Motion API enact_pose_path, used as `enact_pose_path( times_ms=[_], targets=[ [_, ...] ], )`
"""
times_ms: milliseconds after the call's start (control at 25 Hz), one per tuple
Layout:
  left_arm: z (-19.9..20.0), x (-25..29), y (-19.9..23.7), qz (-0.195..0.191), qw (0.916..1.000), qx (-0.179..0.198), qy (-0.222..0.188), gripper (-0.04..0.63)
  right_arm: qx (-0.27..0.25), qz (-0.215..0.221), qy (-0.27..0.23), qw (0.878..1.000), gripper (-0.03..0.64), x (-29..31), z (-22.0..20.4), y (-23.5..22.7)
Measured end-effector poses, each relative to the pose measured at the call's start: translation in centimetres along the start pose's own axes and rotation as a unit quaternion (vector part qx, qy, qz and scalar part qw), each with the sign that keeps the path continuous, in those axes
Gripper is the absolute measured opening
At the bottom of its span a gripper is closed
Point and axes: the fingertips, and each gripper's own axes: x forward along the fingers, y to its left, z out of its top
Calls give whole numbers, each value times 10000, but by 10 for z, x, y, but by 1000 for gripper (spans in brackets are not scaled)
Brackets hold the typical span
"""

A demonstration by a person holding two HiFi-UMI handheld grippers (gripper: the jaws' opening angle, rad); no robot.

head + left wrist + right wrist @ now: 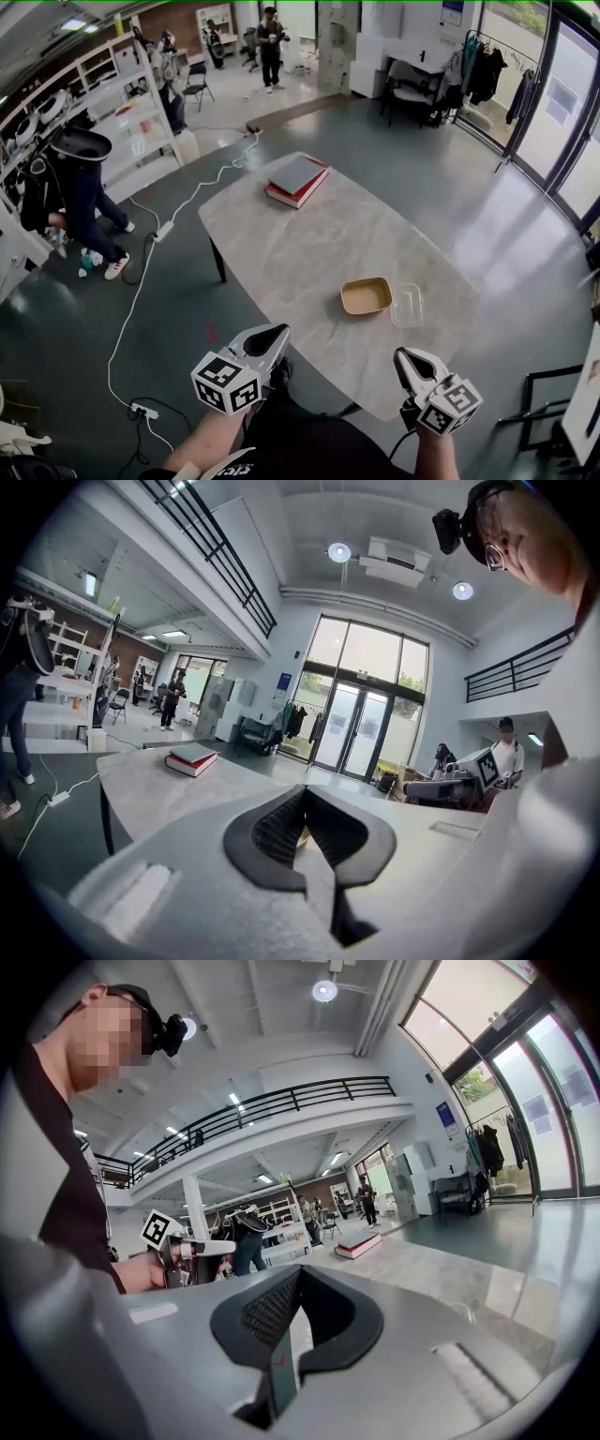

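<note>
Two shut grippers are hovering at the near edge of the table.

The left gripper [279,334] and the right gripper [402,355] are both holding their jaws together, with nothing between them. The tan tray [366,296] is lying on the marble table [281,253] a little ahead, nearer to the right gripper. A clear lid [407,305] is lying just beside its right side. The books [297,181] are lying well apart, at the far end.

Grey floor [394,141], glazed doors [562,103]
</note>
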Motion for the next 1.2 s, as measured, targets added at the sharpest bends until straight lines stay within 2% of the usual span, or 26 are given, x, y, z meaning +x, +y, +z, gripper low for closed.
enact_pose_path(
  times_ms=[240,520,720,920,1200],
  targets=[
    [26,56,45,-546,9981,150,257,5,165,-558,-180,9981,2,45,19,-28],
    [67,110,93,-1213,9914,355,350,5,192,-1137,-302,9929,2,101,42,-44],
    [72,137,114,-1644,9845,329,519,5,272,-1637,-273,9858,2,118,42,-54],
    [69,156,123,-2112,9741,348,730,5,340,-2173,-235,9752,2,122,36,-64],
    [57,175,116,-2533,9612,376,1026,5,453,-2534,-102,9663,2,123,23,-70]
  ],
)
